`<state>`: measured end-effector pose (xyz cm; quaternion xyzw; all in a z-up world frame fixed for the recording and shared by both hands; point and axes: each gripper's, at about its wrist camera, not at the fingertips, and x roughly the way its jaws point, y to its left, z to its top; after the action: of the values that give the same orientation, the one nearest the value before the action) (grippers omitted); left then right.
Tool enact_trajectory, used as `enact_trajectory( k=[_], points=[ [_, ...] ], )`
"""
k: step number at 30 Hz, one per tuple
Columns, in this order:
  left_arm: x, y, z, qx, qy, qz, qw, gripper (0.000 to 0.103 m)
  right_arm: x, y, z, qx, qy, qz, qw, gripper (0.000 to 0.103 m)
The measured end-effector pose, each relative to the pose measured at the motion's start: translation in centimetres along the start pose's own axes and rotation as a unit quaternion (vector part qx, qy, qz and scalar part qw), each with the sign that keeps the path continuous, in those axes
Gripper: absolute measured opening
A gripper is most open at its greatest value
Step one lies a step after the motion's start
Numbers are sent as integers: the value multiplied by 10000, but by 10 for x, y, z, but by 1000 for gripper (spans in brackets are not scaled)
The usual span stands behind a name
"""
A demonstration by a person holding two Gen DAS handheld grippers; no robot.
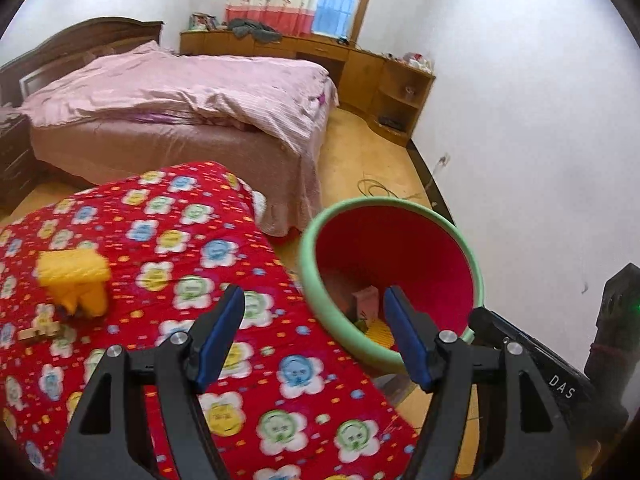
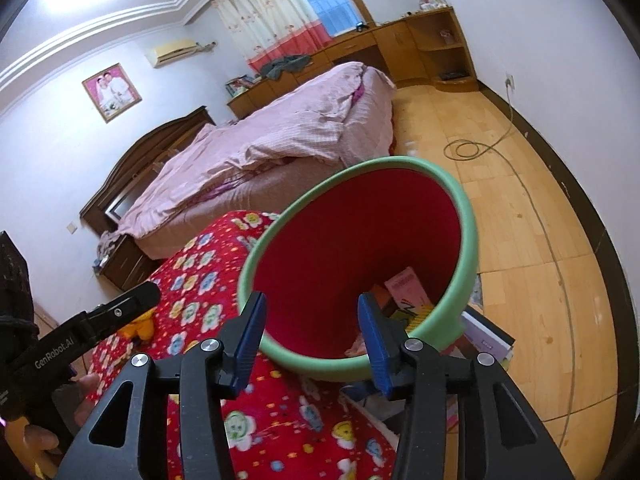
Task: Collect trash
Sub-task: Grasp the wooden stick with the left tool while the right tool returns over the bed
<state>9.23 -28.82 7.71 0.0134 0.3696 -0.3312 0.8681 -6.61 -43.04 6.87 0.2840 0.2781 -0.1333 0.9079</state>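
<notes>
A: What's on the red flowered quilt [image 1: 248,320]?

B: At the left, a yellow block toy [image 1: 74,280]. The left gripper [image 1: 314,330] hangs above the quilt's edge, jaws spread, nothing between them.

A: The trash?

B: Pink box [image 2: 406,286] and scraps lie inside the red bin with a green rim [image 2: 360,264], beside the quilt. The right gripper [image 2: 312,332] hangs at its rim, jaws apart, empty.

both empty: left gripper [image 1: 314,312] spread wide, right gripper [image 2: 311,322] half apart.

"DAS" on the right hand-held gripper [image 1: 560,360], "GenRobot.AI" on the left hand-held gripper [image 2: 60,356]
</notes>
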Motion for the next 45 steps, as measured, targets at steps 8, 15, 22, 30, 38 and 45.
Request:
enact_trajectory(
  k=[8,15,22,30,38,45],
  points=[
    [-34,46,-7,-330,-144,479,9982,72,2,31,-10,-184,77,127,9997,54],
    [-54,99,-19,-760,-194,861,9932,72,14,64,-24,-454,335,186,9982,57],
    [-60,152,-31,-1071,-118,1338,9851,72,24,82,-31,-618,422,211,9970,64],
    [-41,209,-42,-1289,262,1747,9758,81,46,94,-35,-708,593,170,9956,65],
    [-9,236,-53,-1413,567,1965,9686,82,63,95,-40,-770,742,60,9942,66],
    [8,239,-54,-1235,618,2223,9651,82,76,94,-42,-766,886,20,9931,66]
  ],
)
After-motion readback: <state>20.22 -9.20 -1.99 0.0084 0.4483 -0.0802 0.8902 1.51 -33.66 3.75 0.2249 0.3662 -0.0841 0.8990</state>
